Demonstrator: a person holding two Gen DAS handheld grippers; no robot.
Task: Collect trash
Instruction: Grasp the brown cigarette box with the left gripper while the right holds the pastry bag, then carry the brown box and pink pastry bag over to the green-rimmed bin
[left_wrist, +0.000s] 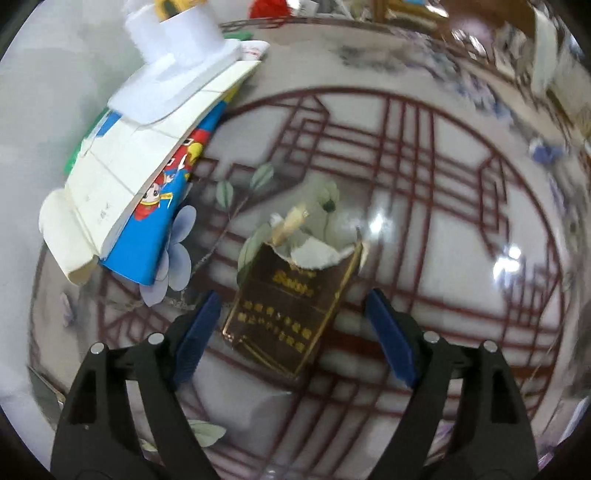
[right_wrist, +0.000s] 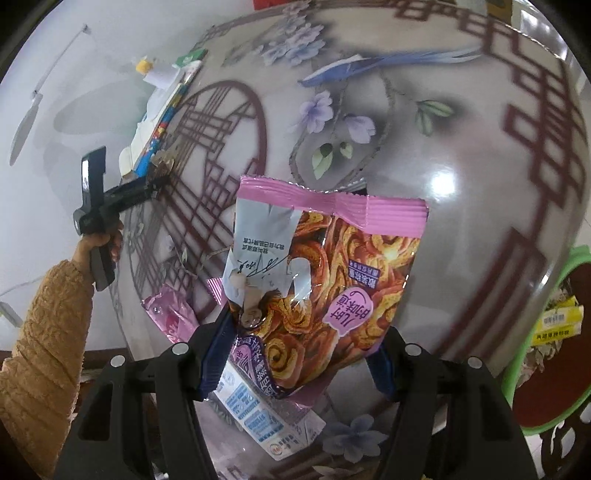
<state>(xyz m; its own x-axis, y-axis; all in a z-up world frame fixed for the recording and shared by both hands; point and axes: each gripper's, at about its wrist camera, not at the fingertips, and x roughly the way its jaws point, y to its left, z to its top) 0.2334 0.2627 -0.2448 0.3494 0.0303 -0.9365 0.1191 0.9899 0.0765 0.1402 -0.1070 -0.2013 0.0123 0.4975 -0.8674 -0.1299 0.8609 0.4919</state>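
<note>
Blue pads on our left gripper (left_wrist: 291, 332) stand wide around a brown cigarette pack (left_wrist: 291, 306) lying on the patterned table (left_wrist: 461, 229), not touching it. Our right gripper (right_wrist: 299, 354) clamps a pink snack bag (right_wrist: 325, 280) above a milk carton (right_wrist: 266, 417).

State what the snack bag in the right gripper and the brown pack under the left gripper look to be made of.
Snack bag: thin plastic film, glossy; it creases, glints, and has a crimped pink seal.
Brown pack: likely paperboard, possibly film-wrapped, glossy with gold print; its torn top shows pale paper edges.
</note>
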